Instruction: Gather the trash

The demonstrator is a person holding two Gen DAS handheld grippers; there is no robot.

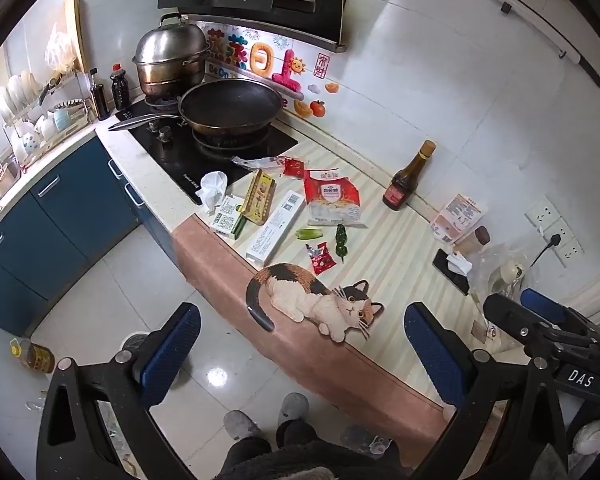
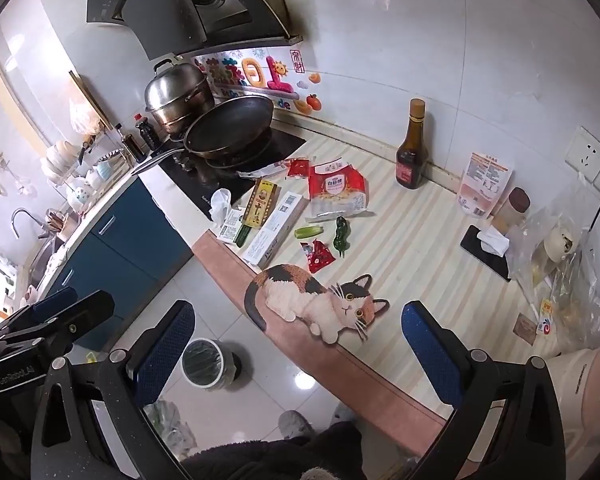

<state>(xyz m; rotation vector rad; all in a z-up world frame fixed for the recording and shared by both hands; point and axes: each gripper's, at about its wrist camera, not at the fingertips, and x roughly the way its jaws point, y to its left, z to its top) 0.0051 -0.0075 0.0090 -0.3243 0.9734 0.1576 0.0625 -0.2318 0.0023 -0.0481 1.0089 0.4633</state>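
While spread, both hand-held grippers point(image 1: 300, 348) point(image 2: 298, 344) aloft

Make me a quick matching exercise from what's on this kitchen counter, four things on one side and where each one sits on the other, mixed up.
Things:
1. crumpled tissue
2. dark sauce bottle
3. wok
4. small red wrapper

Places:
A. upright by the wall
B. just above the cat picture
C. on the burner
D. at the stove's front corner

Pairs: 1-D, 2-A, 3-C, 4-B

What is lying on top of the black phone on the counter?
A crumpled white tissue rests on the phone, covering part of its upper end. The screen beneath the tissue cannot be seen.
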